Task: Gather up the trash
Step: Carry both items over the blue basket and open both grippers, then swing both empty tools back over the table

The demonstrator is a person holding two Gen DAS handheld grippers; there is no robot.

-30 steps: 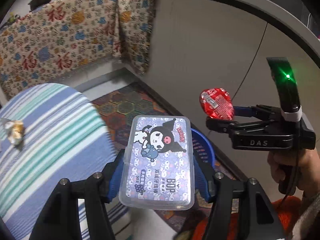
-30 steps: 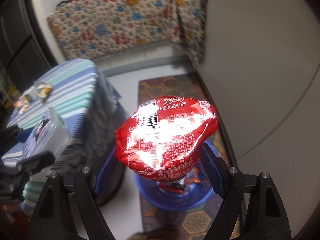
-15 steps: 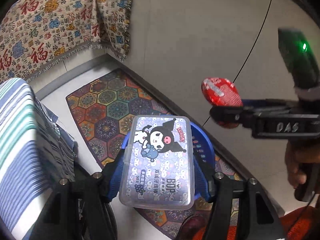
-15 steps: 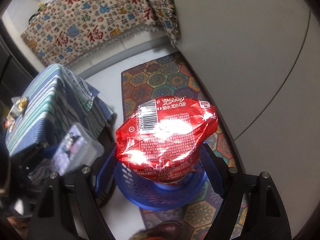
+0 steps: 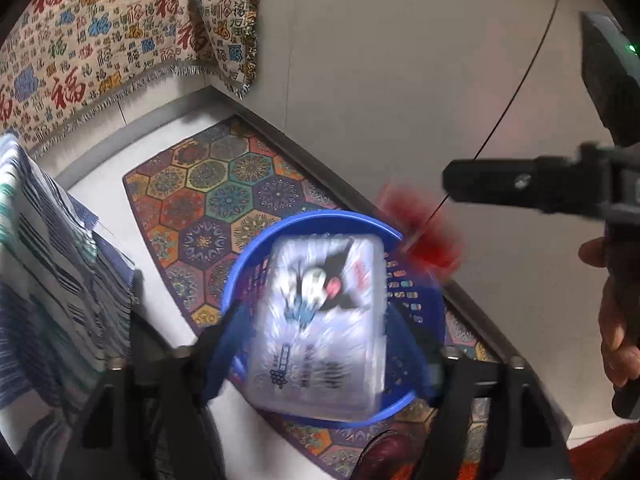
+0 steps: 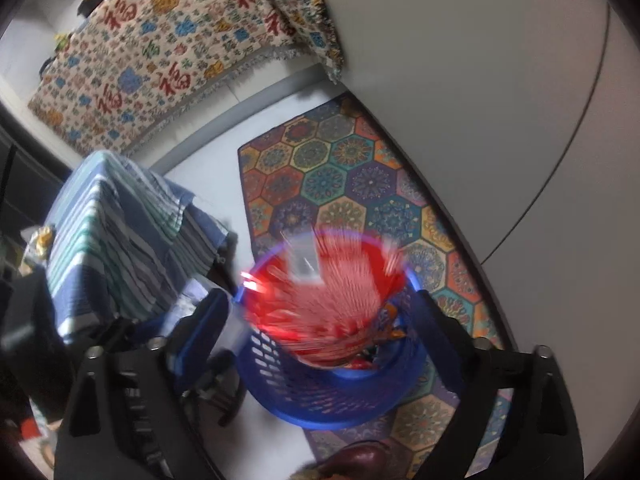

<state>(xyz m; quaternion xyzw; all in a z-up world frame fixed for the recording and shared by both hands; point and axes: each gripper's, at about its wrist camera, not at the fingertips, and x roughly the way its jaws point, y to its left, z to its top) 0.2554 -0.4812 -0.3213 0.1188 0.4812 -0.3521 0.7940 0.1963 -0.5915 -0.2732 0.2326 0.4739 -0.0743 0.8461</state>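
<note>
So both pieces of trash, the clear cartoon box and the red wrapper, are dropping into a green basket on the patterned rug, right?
Not quite: the basket is blue, not green, as the right wrist view shows. The rest holds: the clear cartoon box and the red wrapper are blurred over the basket's opening, and it stands on the patterned rug.
</note>
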